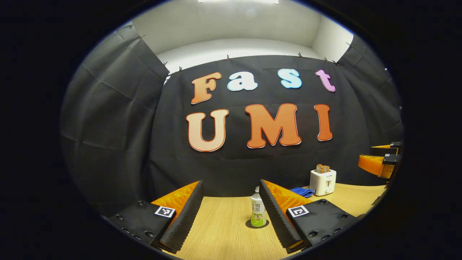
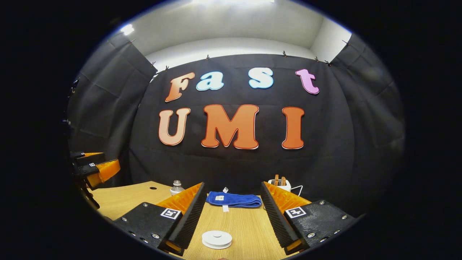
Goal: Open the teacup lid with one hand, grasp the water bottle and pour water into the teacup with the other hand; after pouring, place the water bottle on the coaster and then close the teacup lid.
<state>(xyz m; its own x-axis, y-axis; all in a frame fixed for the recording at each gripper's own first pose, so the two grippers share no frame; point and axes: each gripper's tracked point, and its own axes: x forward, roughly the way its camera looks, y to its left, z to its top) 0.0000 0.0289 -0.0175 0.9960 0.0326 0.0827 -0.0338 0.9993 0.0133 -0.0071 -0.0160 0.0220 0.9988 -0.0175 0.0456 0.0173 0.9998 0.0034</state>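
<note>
Looking through the left gripper view first: I've got the pale wooden table (image 1: 223,231) stretching away to the black cloth wall.
Left gripper (image 1: 231,213): my jaws are spread wide and hold nothing, hovering above the tabletop.
Bottle: a small clear plastic water bottle with a white and green label (image 1: 258,213) stands upright on the wood, between my fingers but farther out, close beside the right finger (image 1: 276,213) as I see it, not touched by it.
Background right: a white two-slot toaster with bread in it (image 1: 323,181) sits near the wall, with a folded blue cloth (image 1: 302,191) just to its left.
Other gripper: the right one shows at the far right edge (image 1: 380,159), held up above the table.

Right gripper view now: same table, seen from farther right.
Right gripper (image 2: 231,213): jaws wide apart here too, gripping nothing.
Teacup lid: a round white lid with a small centre knob (image 2: 217,239) sits low between my fingers, close in; I cannot tell what is under it.
Cloth: it lies flat straight ahead, near the wall.
Toaster: it peeks over my right finger.
Bottle: its cap and shoulders show just behind my left finger (image 2: 184,209).
Left gripper: visible at the far left edge, raised off the table.
</note>
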